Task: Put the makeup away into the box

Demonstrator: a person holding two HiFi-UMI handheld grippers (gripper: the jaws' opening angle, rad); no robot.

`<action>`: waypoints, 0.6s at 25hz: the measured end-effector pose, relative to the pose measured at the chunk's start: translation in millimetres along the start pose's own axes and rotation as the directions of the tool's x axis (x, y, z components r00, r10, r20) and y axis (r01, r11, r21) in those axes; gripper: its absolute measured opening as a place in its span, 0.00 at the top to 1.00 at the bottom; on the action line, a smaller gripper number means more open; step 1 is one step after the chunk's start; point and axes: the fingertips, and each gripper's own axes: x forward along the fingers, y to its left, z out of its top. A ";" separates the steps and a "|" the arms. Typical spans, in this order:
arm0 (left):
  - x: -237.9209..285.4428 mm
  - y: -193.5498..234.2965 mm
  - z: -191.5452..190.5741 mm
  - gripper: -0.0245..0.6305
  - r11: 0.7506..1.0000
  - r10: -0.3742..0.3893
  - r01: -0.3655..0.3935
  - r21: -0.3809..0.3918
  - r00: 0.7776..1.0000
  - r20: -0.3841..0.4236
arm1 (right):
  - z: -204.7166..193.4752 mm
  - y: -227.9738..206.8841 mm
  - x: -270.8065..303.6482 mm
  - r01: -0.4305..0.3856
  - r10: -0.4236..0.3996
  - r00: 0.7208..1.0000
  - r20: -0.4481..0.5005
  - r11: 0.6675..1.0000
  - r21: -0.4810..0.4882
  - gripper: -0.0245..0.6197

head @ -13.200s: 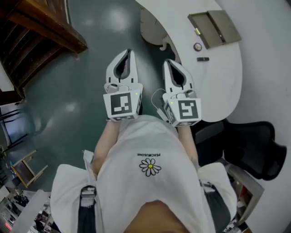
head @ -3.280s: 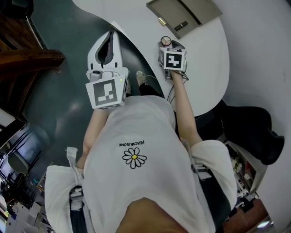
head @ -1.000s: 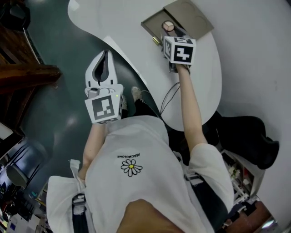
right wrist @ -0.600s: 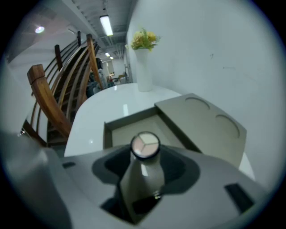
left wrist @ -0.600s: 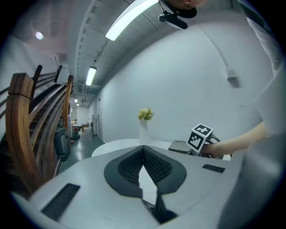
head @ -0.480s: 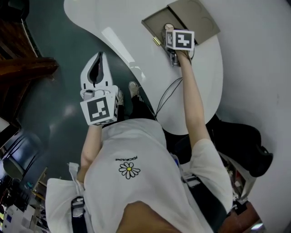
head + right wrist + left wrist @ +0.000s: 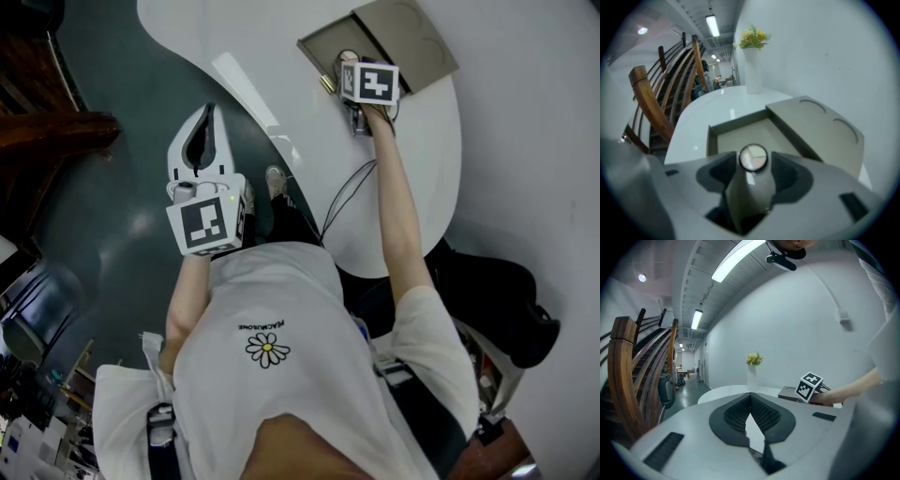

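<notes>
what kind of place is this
Probably an office or studio lobby rather than a home: a curved white table, a sweeping wooden staircase, and a long corridor lit by ceiling strip lights.

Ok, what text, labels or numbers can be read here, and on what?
"PEACMUSONE": on the white T-shirt, above a daisy print, upside down in the head view; tiny, spelling uncertain.
Left marker cube, right marker cube: black-and-white square patterns only, no letters.
Makeup container, box: no readable print.
</notes>
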 end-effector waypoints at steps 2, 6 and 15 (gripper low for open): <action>-1.5 1.1 0.7 0.93 1.000 -0.003 0.003 0.000 1.000 0.009 | 2.6 0.3 -2.8 0.004 -0.004 1.000 0.005 1.000 -0.006 0.60; -4.4 3.9 6.9 0.93 1.000 0.005 -0.005 -0.009 1.000 0.016 | 11.9 0.2 -14.7 0.027 -0.026 0.999 0.038 1.000 -0.012 0.60; -16.7 10.1 44.6 0.93 1.000 0.001 0.000 -0.016 0.993 0.118 | 64.1 15.7 -122.5 0.117 -0.106 0.932 0.347 0.993 -0.010 0.88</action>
